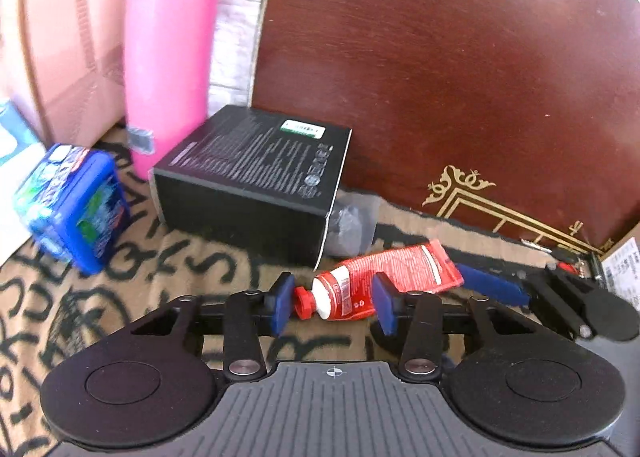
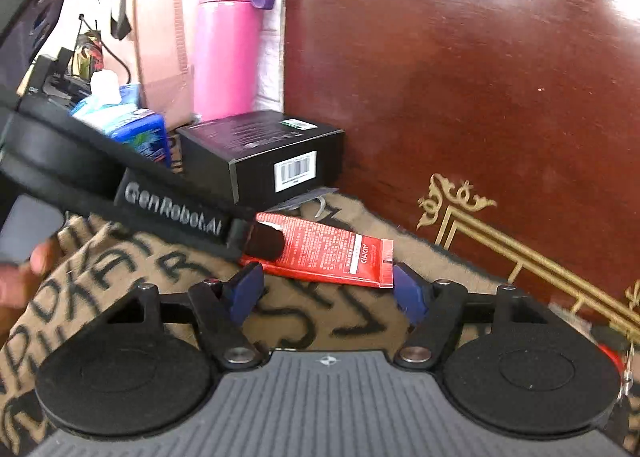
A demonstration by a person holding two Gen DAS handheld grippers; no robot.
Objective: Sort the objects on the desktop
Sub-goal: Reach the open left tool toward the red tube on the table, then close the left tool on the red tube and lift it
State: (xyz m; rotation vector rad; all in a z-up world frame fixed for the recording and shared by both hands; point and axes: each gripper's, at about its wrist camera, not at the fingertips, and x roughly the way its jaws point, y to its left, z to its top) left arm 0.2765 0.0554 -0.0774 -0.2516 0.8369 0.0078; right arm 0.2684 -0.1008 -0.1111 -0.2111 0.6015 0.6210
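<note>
I had the left tool (image 1: 334, 307) low over the bench (image 1: 132, 281), its blue pads apart on either side of the cap end of the red tube (image 1: 384, 277). The tube lay flat on the letter-patterned cloth, cap pointing left, just in front of the black box (image 1: 256, 173). I could not tell whether either pad was touching it yet; nothing was clamped.

The right tool (image 2: 326, 293) sat near the tube's crimped tail, its fingers also apart and holding nothing. In its view the left tool's body crossed over the cap end, so that end was hidden from the right camera.

To do this pick-up well, I judged I should close the left pads across the shoulder just behind the white collar, where the tube looked firmest, not on the red cap, which could roll out. A soft tube would flatten and slide if squeezed mid-body. I meant to keep the right tool clear of the tail so the two did not collide, and lift straight up, away from the box corner. The pink flask (image 1: 172, 57) and blue tub (image 1: 76, 209) stood well to the left.
</note>
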